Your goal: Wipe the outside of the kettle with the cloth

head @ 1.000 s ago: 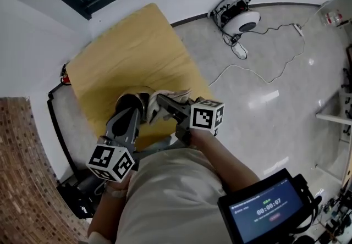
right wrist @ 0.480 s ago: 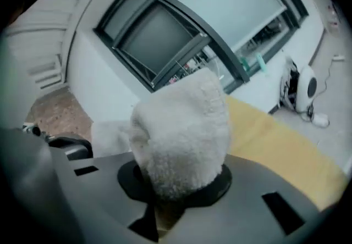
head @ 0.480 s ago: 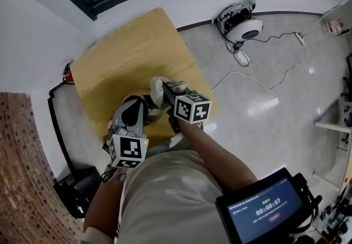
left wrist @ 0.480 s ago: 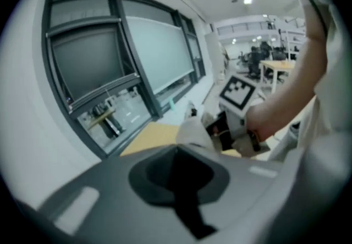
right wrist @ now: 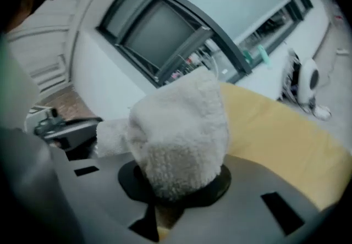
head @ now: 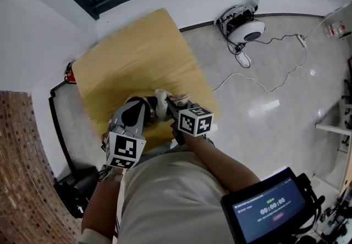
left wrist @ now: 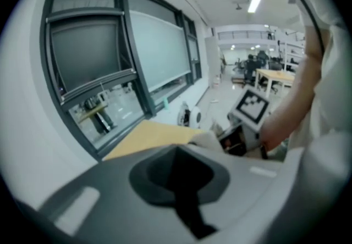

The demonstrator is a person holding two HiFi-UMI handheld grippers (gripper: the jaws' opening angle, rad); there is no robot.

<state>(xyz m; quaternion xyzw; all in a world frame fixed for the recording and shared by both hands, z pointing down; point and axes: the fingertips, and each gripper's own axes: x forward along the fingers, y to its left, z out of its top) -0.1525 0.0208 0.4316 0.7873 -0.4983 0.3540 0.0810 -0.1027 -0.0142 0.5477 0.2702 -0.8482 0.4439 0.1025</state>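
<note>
Here, the right tool [head: 169,106] clenches the white cloth [right wrist: 179,133] beside the kettle [head: 147,109] on the yellow worktop [head: 132,56], while the left tool's [head: 132,121] jaws sit closed.

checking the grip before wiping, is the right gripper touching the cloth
Touching: the right gripper view shows the cloth bunched up and pinched in the right gripper.

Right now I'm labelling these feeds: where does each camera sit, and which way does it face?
Head view: on the head, steeply down onto table, kettle, forearms, torso.
Left gripper view: on left claw, facing the windows; right arm shows.
Right gripper view: on right claw, facing its gripped cloth, windows.
Shared: the table.
</note>
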